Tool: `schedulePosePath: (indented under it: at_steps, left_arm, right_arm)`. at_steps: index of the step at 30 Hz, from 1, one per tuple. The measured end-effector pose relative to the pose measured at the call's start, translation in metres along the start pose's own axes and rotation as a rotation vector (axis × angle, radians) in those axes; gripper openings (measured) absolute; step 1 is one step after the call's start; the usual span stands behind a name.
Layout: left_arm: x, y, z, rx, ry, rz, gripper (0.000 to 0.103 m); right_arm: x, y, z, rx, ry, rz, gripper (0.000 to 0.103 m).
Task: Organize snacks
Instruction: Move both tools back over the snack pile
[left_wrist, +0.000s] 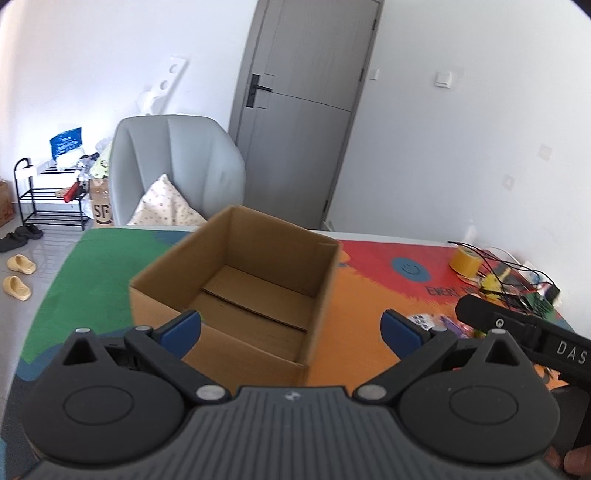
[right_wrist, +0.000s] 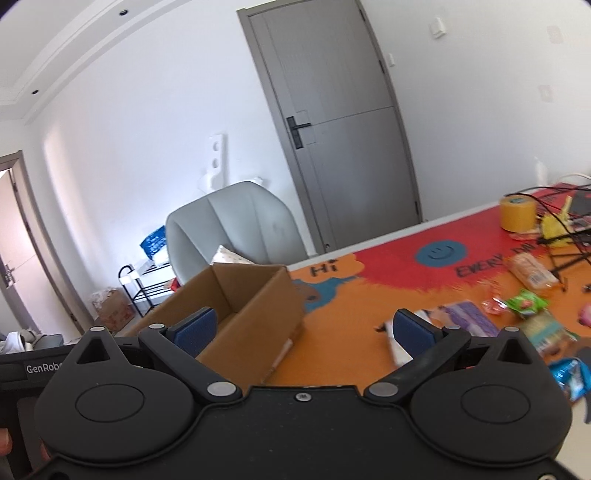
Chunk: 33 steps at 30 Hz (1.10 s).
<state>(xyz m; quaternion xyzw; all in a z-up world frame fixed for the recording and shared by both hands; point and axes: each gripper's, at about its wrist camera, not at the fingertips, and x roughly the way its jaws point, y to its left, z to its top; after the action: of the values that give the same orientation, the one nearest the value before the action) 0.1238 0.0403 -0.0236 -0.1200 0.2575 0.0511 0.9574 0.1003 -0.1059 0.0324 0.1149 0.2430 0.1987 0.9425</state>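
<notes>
- Left wrist view looks down over the left gripper (left_wrist: 291, 330), whose blue-padded jaws stand spread wide with nothing clamped between them.
- Just ahead of that gripper, an open brown cardboard box (left_wrist: 236, 291) sits on the bench (left_wrist: 96, 266), which is covered by a bright mat of green, orange and red; the box interior shows only its bottom flaps.
- Near the right blue pad, a few small colourful snack packets (left_wrist: 441, 323) lie on the orange part of the mat, outside the box.
- Farther right, a yellow roll of tape (left_wrist: 464, 262) stands beside a tangle of black wires (left_wrist: 509, 280).
- At the right edge, the black body of the other handheld tool reaches in.
- Right wrist view shows the right gripper (right_wrist: 306, 330) likewise spread wide and holding nothing; the cardboard box (right_wrist: 255, 314) lies behind its left pad.
- Scattered snack packets (right_wrist: 524, 302) lie to the right on the mat: a green one, a purple one, a tan wrapped bar and a blue one at the lower right, all apart from the box.
- Beyond the bench stand a grey armchair (left_wrist: 173, 162) with a patterned cushion and a grey door (left_wrist: 303, 107).
</notes>
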Motion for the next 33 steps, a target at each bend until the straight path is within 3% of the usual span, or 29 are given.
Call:
schedulePosePath:
  at_steps: [20, 33]
  left_arm:
    - [0.011, -0.075, -0.028, 0.056, 0.066, -0.133, 0.103]
    - [0.024, -0.115, -0.048, 0.095, 0.091, -0.196, 0.102]
  right_arm:
    - [-0.058, -0.077, -0.017, 0.075, 0.025, -0.166, 0.103]
    - [-0.076, -0.123, -0.030, 0.107, 0.035, -0.184, 0.103]
